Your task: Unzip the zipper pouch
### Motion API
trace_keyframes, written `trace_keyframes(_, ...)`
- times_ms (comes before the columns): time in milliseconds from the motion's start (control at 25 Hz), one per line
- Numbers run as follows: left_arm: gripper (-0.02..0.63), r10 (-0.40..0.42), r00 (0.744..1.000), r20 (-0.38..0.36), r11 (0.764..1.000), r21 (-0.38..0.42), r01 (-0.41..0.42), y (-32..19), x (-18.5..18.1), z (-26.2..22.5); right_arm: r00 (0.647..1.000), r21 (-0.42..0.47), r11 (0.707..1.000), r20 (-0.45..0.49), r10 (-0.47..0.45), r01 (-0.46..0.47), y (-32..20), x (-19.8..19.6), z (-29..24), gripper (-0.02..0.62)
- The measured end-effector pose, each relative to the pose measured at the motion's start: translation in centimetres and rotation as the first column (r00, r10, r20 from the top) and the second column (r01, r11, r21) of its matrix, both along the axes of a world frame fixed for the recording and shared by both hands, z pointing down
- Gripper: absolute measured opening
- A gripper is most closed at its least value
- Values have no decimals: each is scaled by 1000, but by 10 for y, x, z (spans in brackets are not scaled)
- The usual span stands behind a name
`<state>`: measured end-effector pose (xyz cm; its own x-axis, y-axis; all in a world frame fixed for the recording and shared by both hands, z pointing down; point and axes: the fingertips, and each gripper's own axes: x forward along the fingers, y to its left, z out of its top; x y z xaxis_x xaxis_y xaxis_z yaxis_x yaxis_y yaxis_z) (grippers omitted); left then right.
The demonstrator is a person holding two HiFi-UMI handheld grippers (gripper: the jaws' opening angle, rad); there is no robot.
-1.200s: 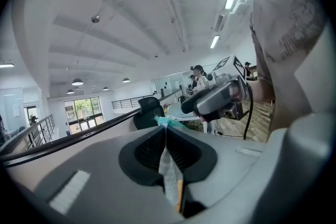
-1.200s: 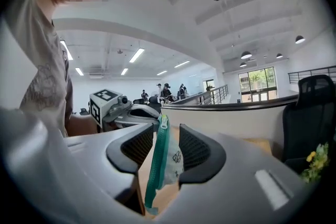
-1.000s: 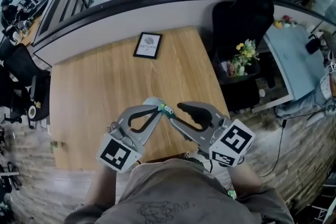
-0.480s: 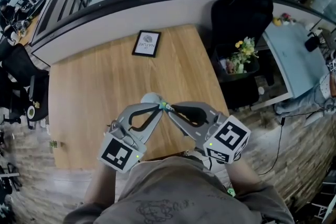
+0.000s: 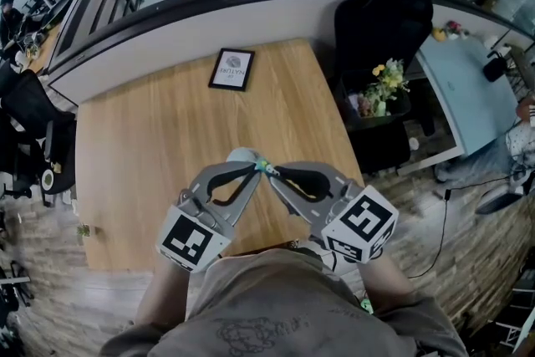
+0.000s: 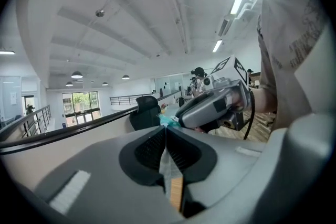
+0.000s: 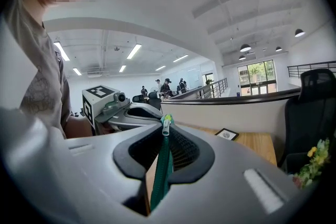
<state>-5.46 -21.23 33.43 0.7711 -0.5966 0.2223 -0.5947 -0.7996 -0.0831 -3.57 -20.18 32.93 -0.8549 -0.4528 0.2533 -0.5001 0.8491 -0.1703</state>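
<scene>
Both grippers meet above the wooden table point(image 5: 159, 146), holding the zipper pouch point(image 5: 242, 155) between them. The pouch is pale with a green zipper. My left gripper point(image 5: 254, 170) is shut on the pouch's pale edge point(image 6: 169, 166), which runs down between its pads. My right gripper point(image 5: 272, 173) faces it from the right. Its jaws are closing with the green zipper band point(image 7: 160, 171) pinched between them, and the metal zipper pull point(image 7: 166, 125) stands out at the tips. In the left gripper view the right gripper point(image 6: 210, 107) sits close ahead. Most of the pouch is hidden by the jaws.
A small framed picture point(image 5: 231, 69) lies on the far part of the table. A curved dark-topped ledge point(image 5: 209, 8) runs behind it. At the right stand a black chair point(image 5: 384, 21) and a bunch of flowers point(image 5: 387, 86). The person's body fills the bottom of the head view.
The right gripper's jaws have gone from wide apart to closed on the green zipper band. The left gripper has kept its hold and barely moved.
</scene>
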Motion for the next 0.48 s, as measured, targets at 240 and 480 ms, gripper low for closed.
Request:
trace_keyframes(240,8,-164,986,-35,986,-9,164,-24,-33,-4,997,-43,999,-77,18,-21,6,7,23,44)
trace_keyframes(480,8,-244,970,-23,970,16,244,-38,-63,-6,994,-69,998,-112,-6,-2,18,10,37,44)
